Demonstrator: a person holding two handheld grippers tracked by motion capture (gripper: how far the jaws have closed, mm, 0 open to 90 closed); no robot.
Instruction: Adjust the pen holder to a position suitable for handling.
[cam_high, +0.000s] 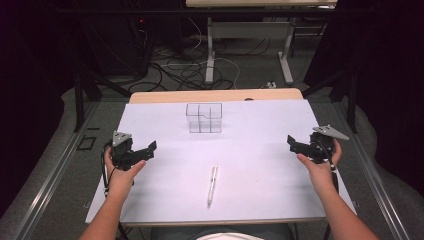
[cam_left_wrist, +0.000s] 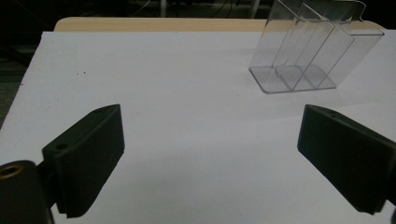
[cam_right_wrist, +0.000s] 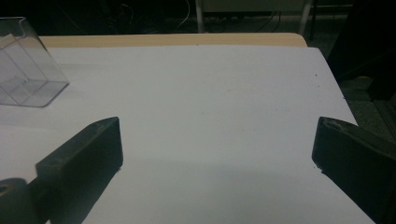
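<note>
White sheet (cam_high: 260, 150) covers the table; wood edge shows at the far side. High view: clear plastic organizer (cam_high: 204, 118), split into compartments, stands upright at the far centre of the sheet. White pen (cam_high: 212, 185) lies near the front edge, roughly centre, pointing away from the person, well apart from the organizer. Left gripper (cam_high: 149, 148) held above the sheet's left edge, jaws spread, nothing between them. Right gripper (cam_high: 291, 142) held above the right edge, jaws also spread and empty. Both point inward, well apart from pen and organizer.

Left gripper view: left gripper (cam_left_wrist: 210, 154) jaws wide apart, bare sheet (cam_left_wrist: 177, 93) between them. Organizer (cam_left_wrist: 310, 51) sits ahead and to the right, empty, dividers visible.

Right gripper view: right gripper (cam_right_wrist: 217, 158) jaws wide apart over bare sheet (cam_right_wrist: 210, 93). Corner of the organizer (cam_right_wrist: 25, 70) at the left edge of frame, well ahead of the jaws.
</note>
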